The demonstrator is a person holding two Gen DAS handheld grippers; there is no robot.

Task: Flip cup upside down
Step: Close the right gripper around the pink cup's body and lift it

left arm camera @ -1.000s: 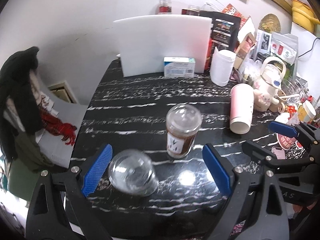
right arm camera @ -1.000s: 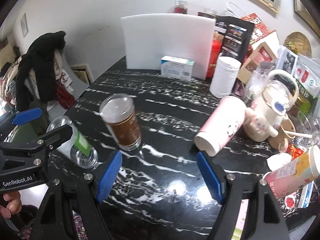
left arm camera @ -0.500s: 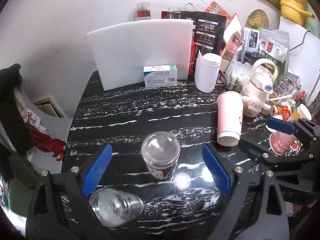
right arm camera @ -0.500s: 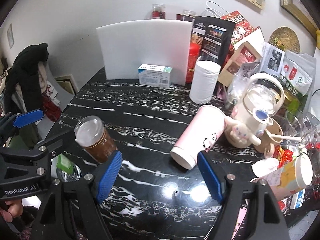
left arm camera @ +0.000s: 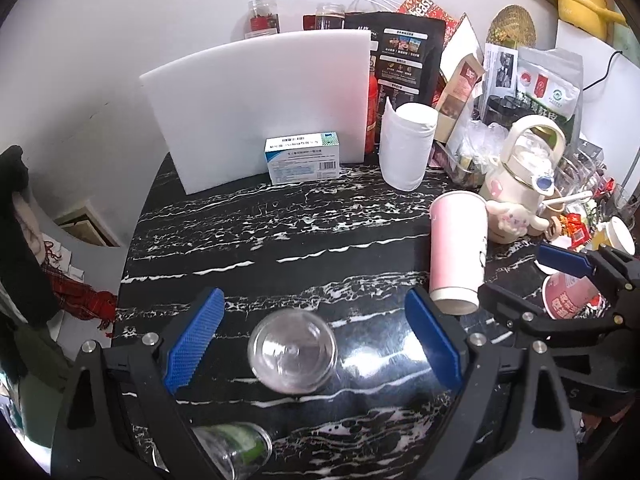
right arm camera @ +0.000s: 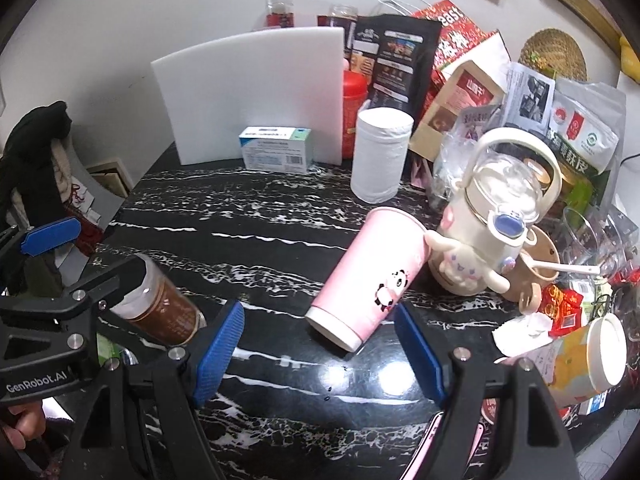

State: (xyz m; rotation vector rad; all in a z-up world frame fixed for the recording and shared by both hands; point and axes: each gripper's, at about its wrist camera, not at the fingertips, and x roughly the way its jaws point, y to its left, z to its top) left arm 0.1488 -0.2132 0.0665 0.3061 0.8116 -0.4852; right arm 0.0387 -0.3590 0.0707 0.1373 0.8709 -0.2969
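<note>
Blue-padded right gripper (right arm camera: 320, 344) spread wide, holding nothing, drawn back compared with a second ago. Left gripper (left arm camera: 316, 344) likewise parted and empty, now above the lidded jar (left arm camera: 292, 354). Beyond, pink cup (right arm camera: 372, 276) free on the marble table (right arm camera: 260, 240), touching the cream bottle (right arm camera: 492, 232). White rim seemingly down, so flip probably finished.

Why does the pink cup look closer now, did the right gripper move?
Yes. The right gripper moved forward toward the pink cup, which now nearly sits between its open fingers, and the white board looms larger.
</note>
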